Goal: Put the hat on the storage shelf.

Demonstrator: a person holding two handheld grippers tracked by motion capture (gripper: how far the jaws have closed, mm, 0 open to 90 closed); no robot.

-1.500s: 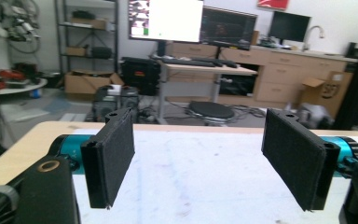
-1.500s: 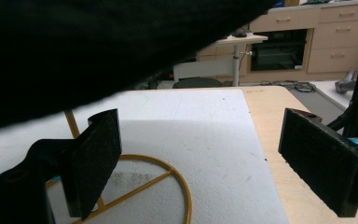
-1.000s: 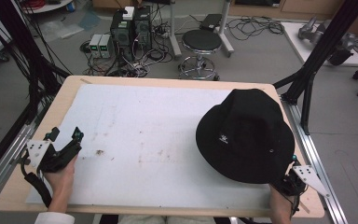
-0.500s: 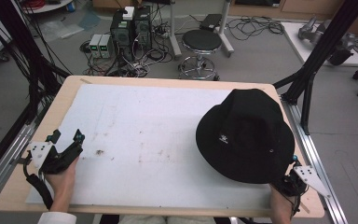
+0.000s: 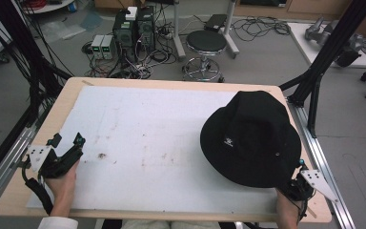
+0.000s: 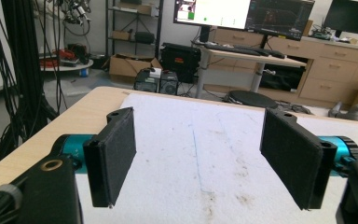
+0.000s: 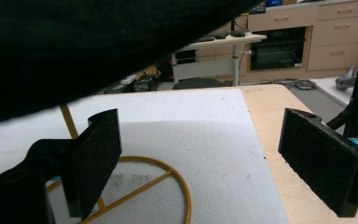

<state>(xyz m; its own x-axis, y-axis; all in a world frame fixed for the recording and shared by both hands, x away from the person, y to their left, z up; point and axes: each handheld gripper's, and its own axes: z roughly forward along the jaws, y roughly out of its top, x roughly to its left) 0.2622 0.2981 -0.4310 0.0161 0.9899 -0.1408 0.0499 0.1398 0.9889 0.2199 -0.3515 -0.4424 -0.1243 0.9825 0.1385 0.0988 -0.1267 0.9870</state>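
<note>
Jaws of the right gripper (image 7: 200,163) stand spread beneath the black hat's (image 5: 251,138) near brim.

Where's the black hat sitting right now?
In the high view the black hat sits over the right side of the white mat, raised on a yellow wire stand, just ahead of the right gripper.
</note>
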